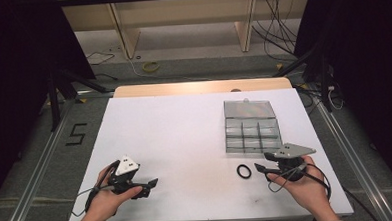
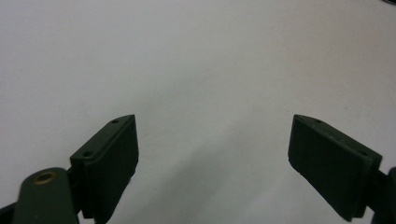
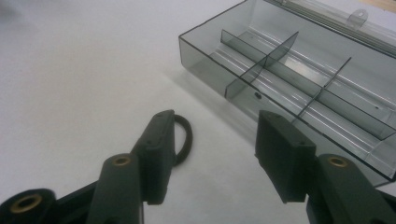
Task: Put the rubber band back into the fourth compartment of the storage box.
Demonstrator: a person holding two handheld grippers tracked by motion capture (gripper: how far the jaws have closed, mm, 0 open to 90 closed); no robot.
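— How many things lie on the white table (image 1: 185, 141)?

— One black ring (image 1: 243, 171); one clear compartment box (image 1: 251, 126) with its lid open; two grippers, one in each hand.

— Where is the ring, and how does it lie?

— Flat on the table, hole facing up, so no long axis; just in front of the box's near edge; in the right gripper view it is partly hidden behind one jaw.

— And the jaws?

— Right gripper (image 1: 259, 167): parted, empty, tips near the ring; left gripper (image 1: 152, 183): wide apart, empty, over bare table.
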